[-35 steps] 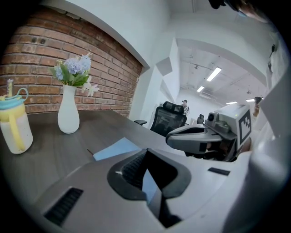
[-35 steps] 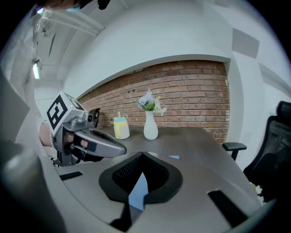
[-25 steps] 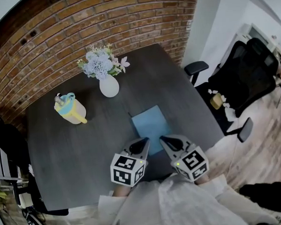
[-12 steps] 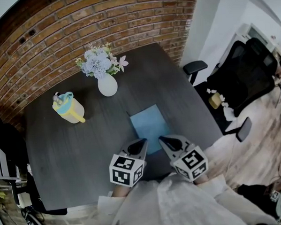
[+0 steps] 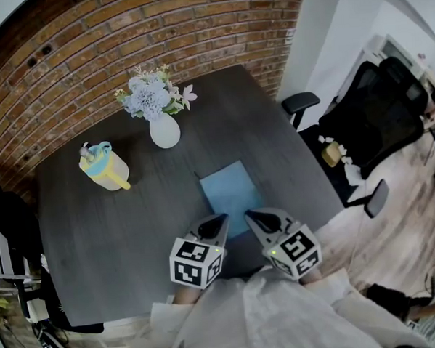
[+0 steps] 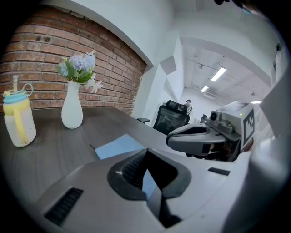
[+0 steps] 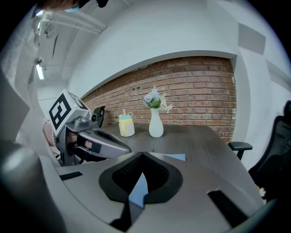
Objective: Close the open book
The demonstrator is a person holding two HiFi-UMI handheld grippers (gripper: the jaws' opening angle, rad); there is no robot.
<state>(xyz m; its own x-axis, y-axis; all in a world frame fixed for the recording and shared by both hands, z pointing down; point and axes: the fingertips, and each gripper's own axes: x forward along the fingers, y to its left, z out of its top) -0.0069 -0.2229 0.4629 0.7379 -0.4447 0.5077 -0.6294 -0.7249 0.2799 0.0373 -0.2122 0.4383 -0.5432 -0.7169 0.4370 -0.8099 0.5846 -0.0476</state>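
Observation:
A light blue book [image 5: 229,191] lies flat on the dark table [image 5: 119,233], and only one blue cover shows. Both grippers hover side by side over its near edge. The left gripper [image 5: 221,219] is shut with nothing between its jaws. Beside it, the right gripper [image 5: 250,215] is shut and empty too. In the left gripper view the book [image 6: 119,146] lies just beyond the closed left gripper [image 6: 146,154], and the right gripper [image 6: 200,139] shows at the right. In the right gripper view a corner of the book [image 7: 175,157] peeks past the shut right gripper [image 7: 142,155].
A white vase of flowers [image 5: 164,130] stands at the table's far side. A yellow lidded cup [image 5: 107,168] is at the far left. A brick wall runs behind. Black office chairs [image 5: 375,125] stand to the right of the table.

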